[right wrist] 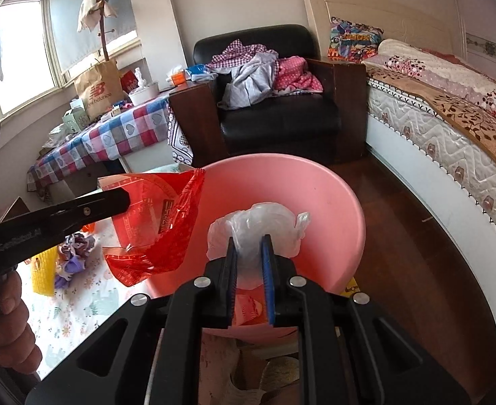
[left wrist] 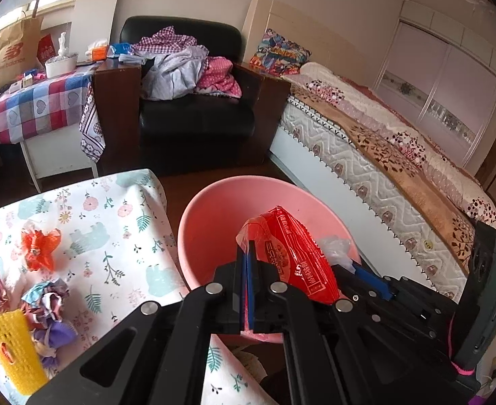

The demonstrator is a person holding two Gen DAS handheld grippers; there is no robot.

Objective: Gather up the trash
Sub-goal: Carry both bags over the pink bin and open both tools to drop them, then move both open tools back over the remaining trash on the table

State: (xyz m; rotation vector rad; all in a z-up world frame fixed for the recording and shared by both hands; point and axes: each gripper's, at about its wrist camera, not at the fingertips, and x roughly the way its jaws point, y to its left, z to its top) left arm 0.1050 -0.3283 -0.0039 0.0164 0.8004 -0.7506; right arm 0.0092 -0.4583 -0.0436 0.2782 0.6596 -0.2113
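A pink plastic basin [left wrist: 214,209] [right wrist: 332,209] stands beside the floral-cloth table [left wrist: 113,209]. My left gripper [left wrist: 248,246] is shut on a red plastic wrapper [left wrist: 292,253] [right wrist: 157,222] and holds it over the basin. My right gripper [right wrist: 249,241] is shut on a crumpled clear plastic bag [right wrist: 258,226] [left wrist: 335,246], also over the basin. On the table lie an orange wrapper [left wrist: 40,246], crumpled purple wrappers [left wrist: 47,307] and a yellow foam net [left wrist: 15,351] [right wrist: 44,271].
A black armchair [left wrist: 194,111] piled with clothes stands behind the basin, next to a checked-cloth table [left wrist: 35,108] with a paper bag. A bed [left wrist: 383,155] runs along the right. Dark wood floor [right wrist: 416,270] lies between basin and bed.
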